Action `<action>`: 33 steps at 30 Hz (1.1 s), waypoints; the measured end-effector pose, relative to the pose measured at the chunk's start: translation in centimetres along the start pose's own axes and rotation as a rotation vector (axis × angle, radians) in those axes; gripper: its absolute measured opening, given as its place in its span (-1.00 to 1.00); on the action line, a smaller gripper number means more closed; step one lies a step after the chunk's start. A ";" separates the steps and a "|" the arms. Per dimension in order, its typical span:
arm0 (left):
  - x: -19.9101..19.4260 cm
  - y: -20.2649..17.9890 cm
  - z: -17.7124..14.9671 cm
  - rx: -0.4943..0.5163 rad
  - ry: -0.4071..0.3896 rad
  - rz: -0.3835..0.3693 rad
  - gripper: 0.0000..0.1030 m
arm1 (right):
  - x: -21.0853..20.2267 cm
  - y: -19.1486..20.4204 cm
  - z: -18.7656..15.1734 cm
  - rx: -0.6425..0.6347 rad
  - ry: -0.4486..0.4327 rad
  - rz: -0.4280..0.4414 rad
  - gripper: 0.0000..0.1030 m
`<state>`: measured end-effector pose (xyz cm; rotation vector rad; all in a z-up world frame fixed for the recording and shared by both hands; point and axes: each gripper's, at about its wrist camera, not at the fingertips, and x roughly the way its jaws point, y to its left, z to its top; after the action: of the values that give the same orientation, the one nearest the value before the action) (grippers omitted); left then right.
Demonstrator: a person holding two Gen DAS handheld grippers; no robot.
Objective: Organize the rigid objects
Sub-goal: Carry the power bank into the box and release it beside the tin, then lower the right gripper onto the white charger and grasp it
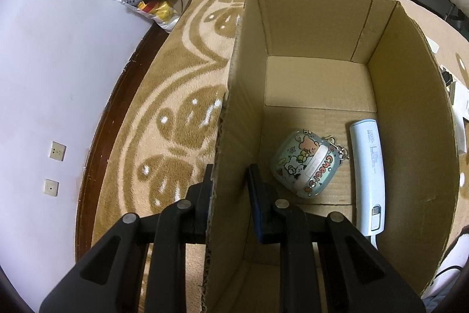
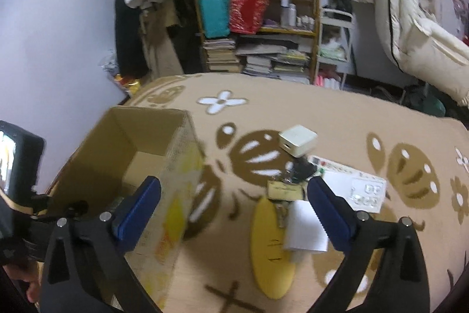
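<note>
An open cardboard box (image 1: 410, 107) stands on a patterned tan blanket. My left gripper (image 1: 231, 175) is shut on the box's left wall, one finger outside and one inside. On the box floor lie a pale cartoon-printed case (image 1: 307, 163) and a light blue power bank (image 1: 369, 175). My right gripper (image 2: 234, 187) is open wide above the blanket, nothing between its pads, just right of the box (image 2: 117, 143). Below it lie a yellow oval piece (image 2: 269, 254), a white card (image 2: 304, 228) and a gold tag with keys (image 2: 284, 191).
Farther out on the blanket sit a white cube (image 2: 297, 140), a small black item (image 2: 302, 169) and a flat blister pack (image 2: 366, 192). A cluttered bookshelf (image 2: 258, 28) and hanging clothes stand beyond the blanket. A lilac wall (image 1: 58, 49) runs along the left.
</note>
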<state>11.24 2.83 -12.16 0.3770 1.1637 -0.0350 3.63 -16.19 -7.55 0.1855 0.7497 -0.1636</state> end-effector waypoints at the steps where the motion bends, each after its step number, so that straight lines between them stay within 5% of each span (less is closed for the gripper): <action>1: 0.0 0.0 0.0 -0.001 0.000 -0.001 -0.60 | 0.4 -0.6 -0.1 0.011 0.013 -0.007 1.00; 19: 0.0 0.1 0.1 0.004 0.000 0.002 -0.60 | 5.2 -7.4 -2.8 0.141 0.166 -0.118 0.98; 25: 0.1 0.0 0.0 0.004 -0.001 0.003 -0.60 | 6.1 -9.2 -3.8 0.228 0.214 -0.061 0.60; 33: 0.1 0.0 0.0 0.008 -0.002 0.005 -0.60 | 7.1 -9.2 -4.9 0.239 0.266 -0.038 0.37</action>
<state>11.31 2.87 -12.28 0.3868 1.1609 -0.0359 3.57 -24.59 -16.92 0.4265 0.9985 -0.2680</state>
